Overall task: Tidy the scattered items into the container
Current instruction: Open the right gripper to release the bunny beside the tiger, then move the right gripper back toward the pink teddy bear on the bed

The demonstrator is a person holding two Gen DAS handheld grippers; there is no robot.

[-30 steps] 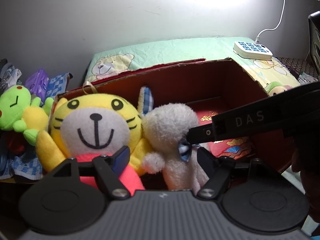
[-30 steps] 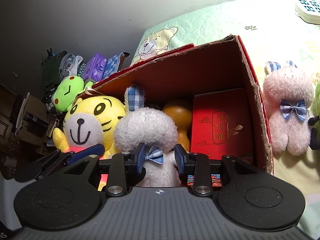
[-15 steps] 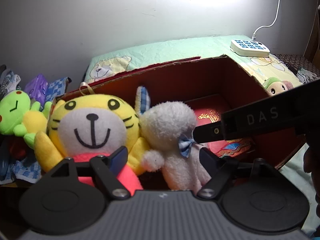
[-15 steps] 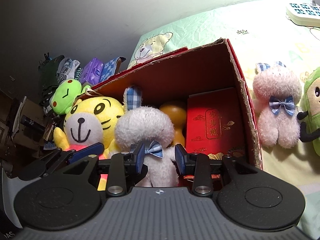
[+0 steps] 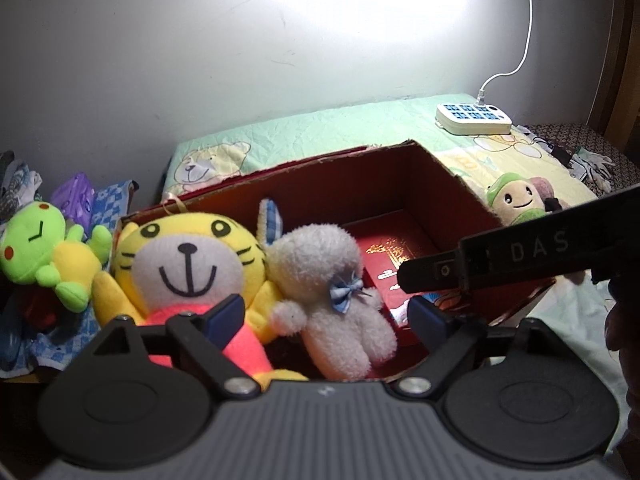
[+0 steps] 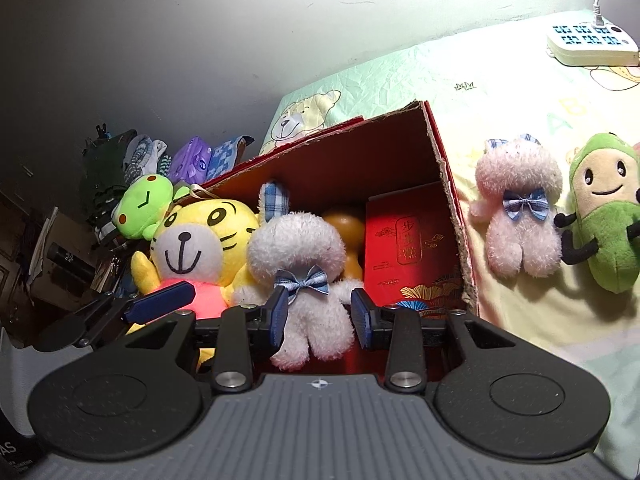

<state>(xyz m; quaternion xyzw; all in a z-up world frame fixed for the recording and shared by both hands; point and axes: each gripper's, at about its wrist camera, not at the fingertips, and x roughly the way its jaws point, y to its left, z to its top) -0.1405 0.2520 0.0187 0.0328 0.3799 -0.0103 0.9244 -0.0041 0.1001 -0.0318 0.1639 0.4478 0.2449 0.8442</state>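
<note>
Red cardboard box [image 5: 460, 184] open-topped on the bed [image 6: 400, 80], by the wall. Inside, at the left end, yellow tiger [image 5: 188, 268] in a pink top, upright and facing the cameras; just beside it, touching its arm, white bunny [image 5: 320, 264] with a blue bow, one checked ear up. Behind the bunny an orange thing [image 6: 344, 224], too hidden to name, and a red booklet [image 6: 408, 240] with gold print leaning against the right wall. Left tool [image 5: 326, 314] spread wide, jaws just having been opening, pads clear of everything; tiger's pink body and the bunny seen beyond the gap, neither pinched. Right tool [image 6: 320, 314] narrowly parted, pads [image 6: 280, 314] flanking the bunny's body in its own view; from the left view its finger tip off to the bunny's right, red box floor showing between, so no pinch there. Still outside on the bed, right of the box: pink bunny [image 6: 516, 208] and green doll [image 6: 604, 216], side by side, touching. Green frog [image 5: 36, 248] off the box's left end, among folded cloth. White power strip [image 5: 474, 118] far back on the bed, cord running up the wall.
</note>
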